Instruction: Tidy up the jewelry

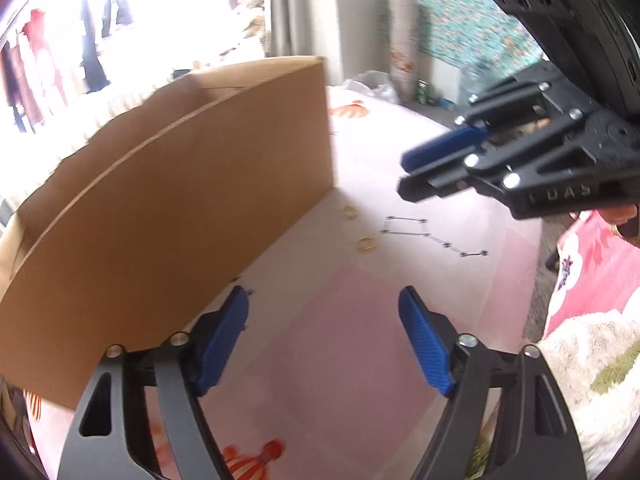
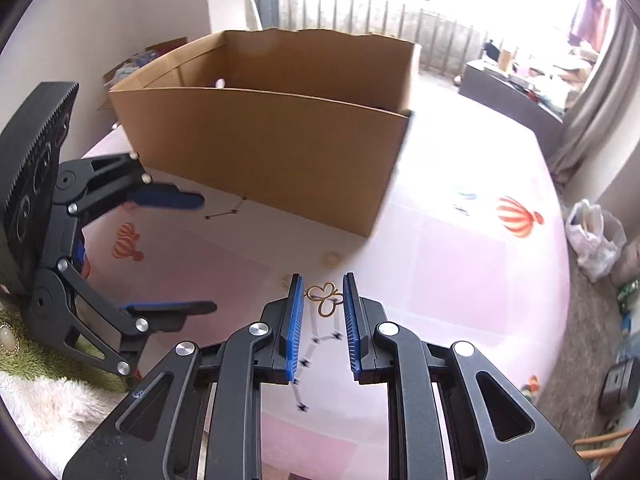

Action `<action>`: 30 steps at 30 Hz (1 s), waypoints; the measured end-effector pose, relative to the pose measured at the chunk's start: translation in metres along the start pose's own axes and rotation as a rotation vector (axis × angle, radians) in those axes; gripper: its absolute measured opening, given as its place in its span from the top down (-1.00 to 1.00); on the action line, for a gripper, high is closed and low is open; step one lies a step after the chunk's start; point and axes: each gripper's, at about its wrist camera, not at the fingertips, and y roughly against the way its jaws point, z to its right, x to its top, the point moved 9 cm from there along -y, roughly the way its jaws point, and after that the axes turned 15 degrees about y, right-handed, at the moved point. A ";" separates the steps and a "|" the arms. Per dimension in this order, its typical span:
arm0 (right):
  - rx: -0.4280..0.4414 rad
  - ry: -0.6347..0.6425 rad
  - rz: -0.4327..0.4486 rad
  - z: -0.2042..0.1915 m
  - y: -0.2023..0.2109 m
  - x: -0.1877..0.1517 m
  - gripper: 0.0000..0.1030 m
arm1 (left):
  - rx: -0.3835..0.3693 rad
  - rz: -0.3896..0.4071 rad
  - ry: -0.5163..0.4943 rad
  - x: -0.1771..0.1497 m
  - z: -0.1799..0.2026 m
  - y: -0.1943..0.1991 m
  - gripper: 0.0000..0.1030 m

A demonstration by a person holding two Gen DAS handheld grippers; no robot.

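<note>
jewelry: loose pieces on the pink cover, just near of the cardboard box; none seen inside the box.
pieces noted: gold clover piece, small gold ring just far of it, black chain trailing near and right.
right tongs: pads close together with a narrow gap, pointed down over the gold clover piece; the left view shows the tips above the cover with nothing clamped.
left tongs: pads wide apart, empty, beside the box's near wall.
handling, gold pieces: judged very light, stiff, thin and smooth; likely to skate on the cover or flip out of a loose pinch.
handling, chain: judged limp; will drape and swing and may snag on the box rim.
where to take hold: clover across its lobes, pads flat on the cover to either side; chain at a bunched stretch near its middle.
risk: a thin piece slipping under a pad instead of between them.
</note>
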 end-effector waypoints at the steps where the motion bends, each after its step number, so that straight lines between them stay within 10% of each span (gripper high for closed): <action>1: -0.008 -0.008 0.001 0.004 0.002 -0.003 0.66 | -0.008 -0.011 -0.002 0.004 0.005 -0.006 -0.24; 13: 0.004 -0.071 0.037 0.019 -0.004 -0.017 0.66 | -0.053 -0.083 0.039 0.022 0.027 -0.040 0.65; 30: 0.020 -0.089 0.061 0.027 -0.001 -0.026 0.66 | -0.010 -0.065 -0.036 0.013 0.027 -0.038 0.79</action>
